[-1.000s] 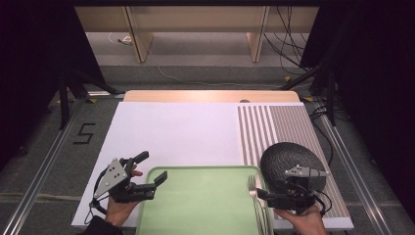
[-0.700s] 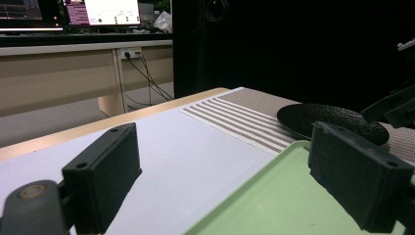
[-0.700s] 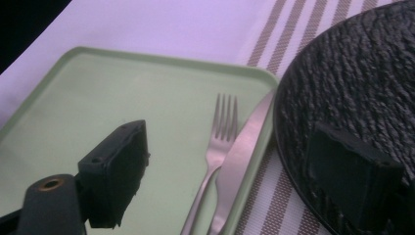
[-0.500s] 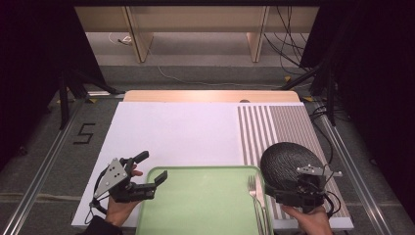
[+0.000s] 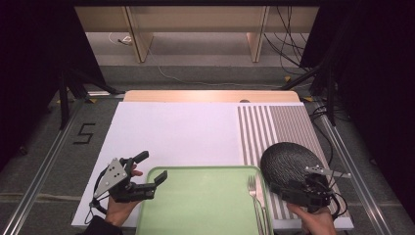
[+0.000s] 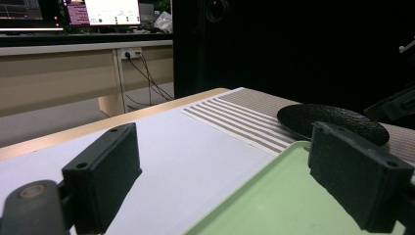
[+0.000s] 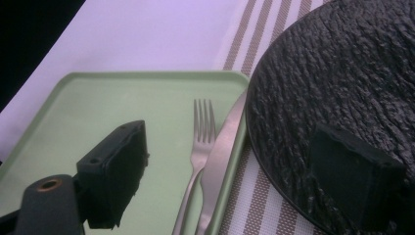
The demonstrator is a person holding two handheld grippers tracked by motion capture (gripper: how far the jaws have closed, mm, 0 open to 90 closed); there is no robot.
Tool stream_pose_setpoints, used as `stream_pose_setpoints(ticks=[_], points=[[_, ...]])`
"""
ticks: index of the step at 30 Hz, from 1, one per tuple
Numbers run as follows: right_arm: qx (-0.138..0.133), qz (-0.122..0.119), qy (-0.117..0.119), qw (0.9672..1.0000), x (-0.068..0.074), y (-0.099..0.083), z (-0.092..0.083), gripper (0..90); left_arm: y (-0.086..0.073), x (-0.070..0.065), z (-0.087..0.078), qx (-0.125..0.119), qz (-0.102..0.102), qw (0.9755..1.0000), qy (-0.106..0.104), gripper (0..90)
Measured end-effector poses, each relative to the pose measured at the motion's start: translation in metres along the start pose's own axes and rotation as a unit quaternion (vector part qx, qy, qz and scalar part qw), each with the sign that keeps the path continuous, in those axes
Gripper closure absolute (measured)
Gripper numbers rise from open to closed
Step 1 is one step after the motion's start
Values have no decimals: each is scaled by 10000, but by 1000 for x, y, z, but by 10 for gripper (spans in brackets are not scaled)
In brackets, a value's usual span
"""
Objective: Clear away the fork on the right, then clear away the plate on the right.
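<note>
Two grippers in play, both with jaws spread wide and nothing between them. Right gripper [image 5: 298,188] hangs over the near edge of the black textured plate [image 5: 288,161], which sits on the striped mat [image 5: 288,122] just right of the green tray [image 5: 205,205]. In the right gripper view one jaw is above the plate's surface, the other above the tray, with the fork [image 7: 198,147] and knife [image 7: 222,147] lying in the gap between them. The knife rests along the tray's right rim and, from that view, looks to run under or against the plate's edge — can't tell which.

Left gripper [image 5: 149,169] hovers at the tray's near-left corner, one jaw over the white cloth [image 5: 181,132], one over the tray. Idle, by the look of it.

My read: this is the approach step, right gripper lining up on plate or cutlery — no contact yet. Next move needs a commit: either drop onto the plate's rim with one jaw under the lip, or shift left and close on the fork handle. The plate rim is low and flat, so a grip there calls for a shallow angle. Risk is nudging the knife.
</note>
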State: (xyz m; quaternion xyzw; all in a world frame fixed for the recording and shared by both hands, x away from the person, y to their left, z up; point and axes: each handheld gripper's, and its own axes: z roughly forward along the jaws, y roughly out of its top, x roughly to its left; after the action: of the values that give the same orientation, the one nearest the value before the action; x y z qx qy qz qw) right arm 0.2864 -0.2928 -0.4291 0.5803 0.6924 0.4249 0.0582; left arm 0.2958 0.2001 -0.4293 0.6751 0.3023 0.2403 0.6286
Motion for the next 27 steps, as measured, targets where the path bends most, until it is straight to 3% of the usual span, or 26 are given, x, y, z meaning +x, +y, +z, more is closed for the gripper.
stream_pose_setpoints(ticks=[15, 22, 27], points=[[-165, 228, -73, 9996, -10, -2, -8, 165, 0, 0, 0, -1, -7, 10000, 10, 116], [-216, 400, -91, 9989, -18, -4, -12, 166, 0, 0, 1, 5, -2, 10000, -12, 116], [-299, 657, -110, 9973, -27, -7, -18, 169, 0, 0, 0, 6, 4, 10000, -19, 116]])
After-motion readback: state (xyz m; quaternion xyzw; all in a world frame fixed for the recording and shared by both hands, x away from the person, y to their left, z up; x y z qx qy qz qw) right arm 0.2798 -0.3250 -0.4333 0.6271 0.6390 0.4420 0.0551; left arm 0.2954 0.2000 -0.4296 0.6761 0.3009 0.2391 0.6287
